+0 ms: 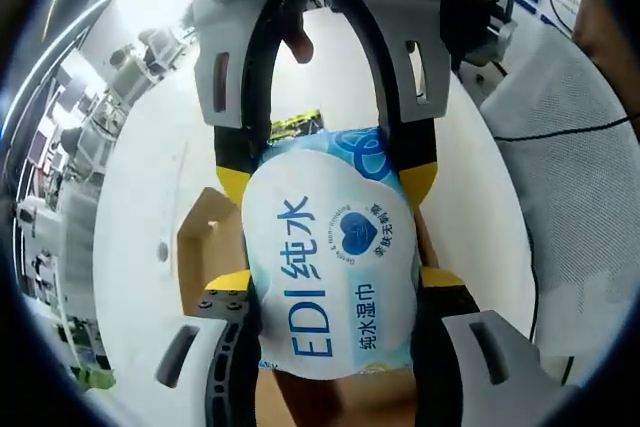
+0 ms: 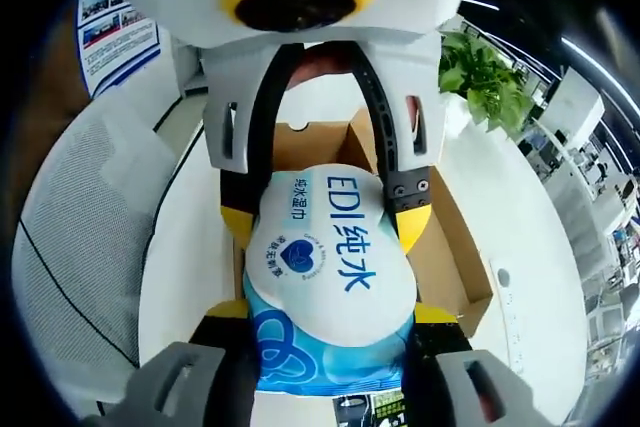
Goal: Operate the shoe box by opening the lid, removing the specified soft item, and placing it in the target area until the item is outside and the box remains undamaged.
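A soft pack of wet wipes (image 1: 330, 267), white with blue "EDI" print, hangs between both grippers above the open brown shoe box (image 1: 200, 237). My left gripper (image 1: 335, 282) rises from the bottom of the left gripper view, its yellow-tipped jaws pressed against the pack's sides. The right gripper (image 1: 325, 182) comes in from the top and clamps the pack's far end. In the right gripper view the same pack (image 2: 325, 287) sits in my right gripper (image 2: 330, 312), with the left gripper (image 2: 325, 222) opposite and the box (image 2: 450, 237) beneath.
The box rests on a white table (image 1: 150, 177). A grey mesh chair (image 1: 570, 147) (image 2: 80, 217) stands beside the table. A potted plant (image 2: 485, 77) is at the far side. A black-and-yellow item (image 1: 295, 125) lies beyond the box.
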{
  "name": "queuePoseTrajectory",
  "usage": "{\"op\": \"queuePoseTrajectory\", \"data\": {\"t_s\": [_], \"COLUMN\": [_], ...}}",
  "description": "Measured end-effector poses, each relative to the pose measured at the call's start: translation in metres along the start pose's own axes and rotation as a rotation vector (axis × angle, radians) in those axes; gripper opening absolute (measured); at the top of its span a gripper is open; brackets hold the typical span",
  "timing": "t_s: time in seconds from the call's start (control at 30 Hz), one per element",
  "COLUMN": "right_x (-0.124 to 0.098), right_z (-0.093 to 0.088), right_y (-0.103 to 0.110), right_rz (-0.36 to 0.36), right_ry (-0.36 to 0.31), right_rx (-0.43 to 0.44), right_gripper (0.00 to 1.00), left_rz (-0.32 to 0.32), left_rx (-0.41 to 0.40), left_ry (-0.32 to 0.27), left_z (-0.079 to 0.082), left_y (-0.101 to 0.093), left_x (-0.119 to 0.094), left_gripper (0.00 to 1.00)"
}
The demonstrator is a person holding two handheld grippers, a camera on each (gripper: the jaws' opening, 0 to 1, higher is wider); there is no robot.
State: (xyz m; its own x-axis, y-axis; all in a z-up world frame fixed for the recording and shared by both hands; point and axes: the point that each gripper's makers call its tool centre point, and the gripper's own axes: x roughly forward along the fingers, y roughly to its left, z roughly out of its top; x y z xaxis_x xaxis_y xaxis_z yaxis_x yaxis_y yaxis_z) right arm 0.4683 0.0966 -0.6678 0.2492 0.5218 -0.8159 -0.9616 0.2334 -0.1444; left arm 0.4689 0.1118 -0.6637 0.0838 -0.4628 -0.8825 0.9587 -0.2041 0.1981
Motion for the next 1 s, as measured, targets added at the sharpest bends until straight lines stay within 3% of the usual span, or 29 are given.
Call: {"op": "queuePoseTrajectory", "data": {"t_s": [1.0], "right_x": [-0.072], "right_z": [-0.080], "right_y": [-0.017], "right_rz": [-0.118], "right_ry": [0.026], "right_rx": [0.116], "right_gripper": [0.55], "left_rz": [-0.045], "left_rx": [0.161], "left_ry": [-0.033], "left_z": [0.101], "left_y": [0.021], "left_x": [0.038], "left_gripper": [0.60]}}
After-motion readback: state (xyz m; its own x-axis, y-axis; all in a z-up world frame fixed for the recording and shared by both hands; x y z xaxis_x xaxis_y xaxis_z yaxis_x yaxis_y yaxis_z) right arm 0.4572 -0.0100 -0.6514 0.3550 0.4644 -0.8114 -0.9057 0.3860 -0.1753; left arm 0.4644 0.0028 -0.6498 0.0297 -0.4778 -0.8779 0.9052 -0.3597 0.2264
